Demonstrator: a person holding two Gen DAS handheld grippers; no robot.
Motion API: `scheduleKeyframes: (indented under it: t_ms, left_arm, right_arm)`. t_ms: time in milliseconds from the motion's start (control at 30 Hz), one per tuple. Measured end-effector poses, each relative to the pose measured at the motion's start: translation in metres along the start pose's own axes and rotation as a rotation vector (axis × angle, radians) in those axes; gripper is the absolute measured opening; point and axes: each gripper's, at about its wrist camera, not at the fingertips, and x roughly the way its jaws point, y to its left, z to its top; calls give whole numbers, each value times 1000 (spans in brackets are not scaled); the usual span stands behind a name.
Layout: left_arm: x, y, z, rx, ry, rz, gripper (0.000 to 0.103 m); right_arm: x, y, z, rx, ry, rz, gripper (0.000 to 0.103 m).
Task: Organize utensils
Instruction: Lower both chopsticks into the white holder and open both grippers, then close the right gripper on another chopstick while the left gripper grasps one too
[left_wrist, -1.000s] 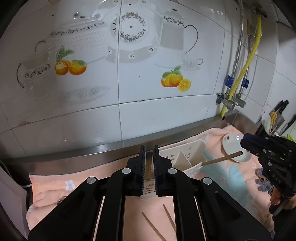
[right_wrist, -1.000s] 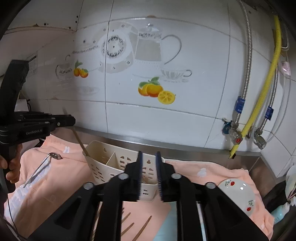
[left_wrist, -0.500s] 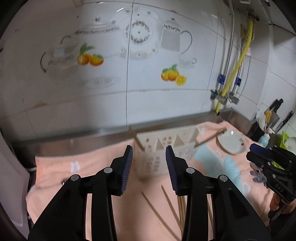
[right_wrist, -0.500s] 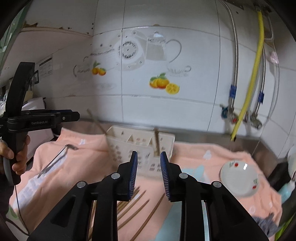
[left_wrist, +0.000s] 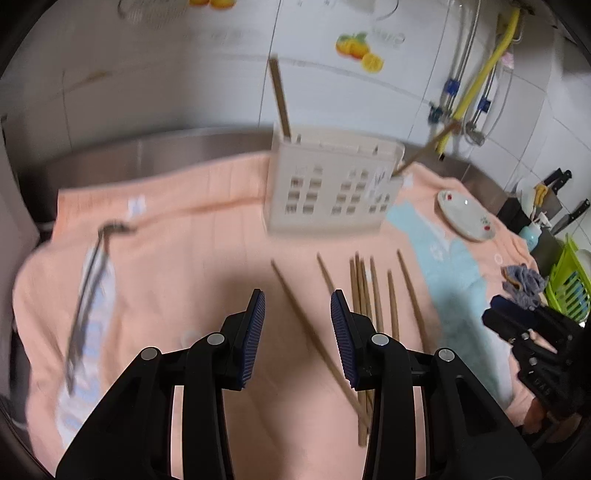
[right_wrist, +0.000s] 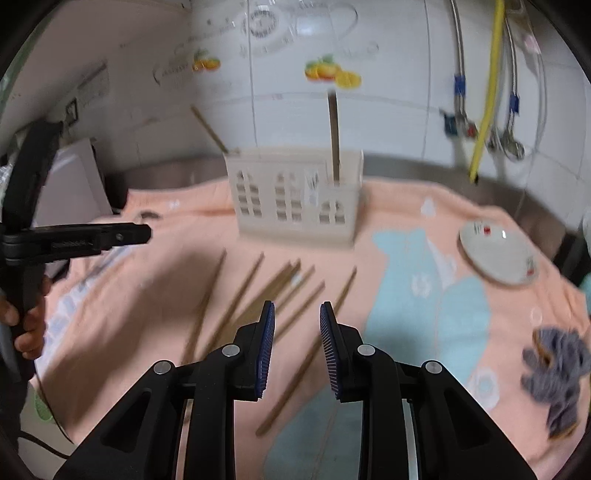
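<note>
Chopsticks (left_wrist: 373, 291), slender wood, lie loose on the peach towel (left_wrist: 207, 258); two stand in the perforated cream holder (left_wrist: 332, 188). Both grippers' jaws parted, empty.

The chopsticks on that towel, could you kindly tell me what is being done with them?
A person is sorting chopsticks into the white caddy, which already holds two. Several loose chopsticks lie on the peach towel in front of it. The left hand-held gripper hangs over them, open and empty, its jaws just widened. The right hand-held gripper is also open and empty, above the same spread.
</note>
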Motion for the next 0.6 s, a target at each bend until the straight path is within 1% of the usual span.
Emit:
scheduleKeyframes:
  t_ms: [133,300,533,600]
  left_arm:
    - [6,-1,-21,-3,18,20,37]
    - [10,1,-36,-28,43,0,37]
    - [20,0,-52,-50,80,-21,38]
    - [23,0,-56,-57,88,-29,42]
  right_arm:
    - [15,3,-24,42,60,14,25]
    - [35,3,-45,99,120,14,19]
    - [53,1,-54,156,170,6,18]
    - [57,-1,-55,172,182,7,18]
